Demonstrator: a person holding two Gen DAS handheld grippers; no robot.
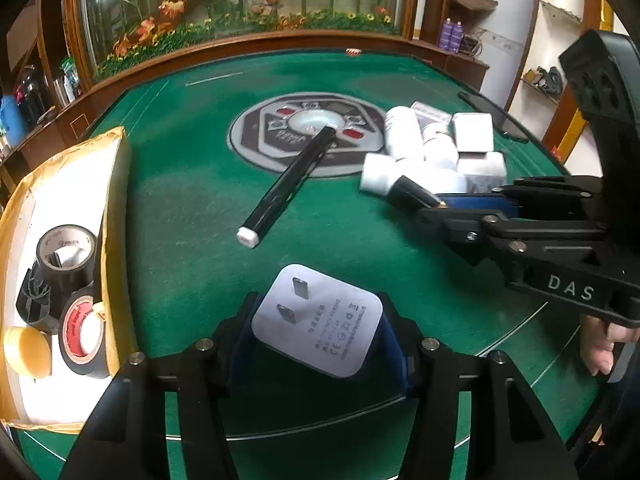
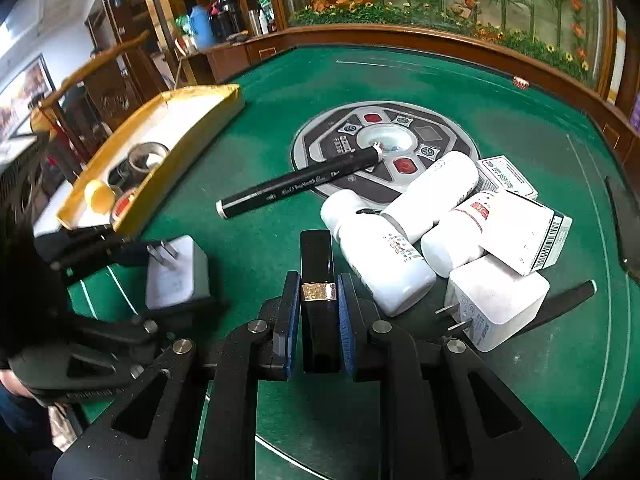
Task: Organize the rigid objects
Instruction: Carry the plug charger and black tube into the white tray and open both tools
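Lipstick tube, black with a gold band, sat pinched between the blue pads of the right gripper, low over the green desk and just beside a cluster of white bottles. White boxes and a second white plug adapter crowded the same cluster on the tube's right side, the nearest bottle almost touching the right finger. A black marker pen lay apart from the cluster, one end resting on the round control panel at the desk centre. A yellow-edged tray at the left edge of the desk held rolls of tape. The left gripper was about half spread, its pads clamping the sides of a white plug adapter with two flat prongs facing up, between the tray and the cluster.
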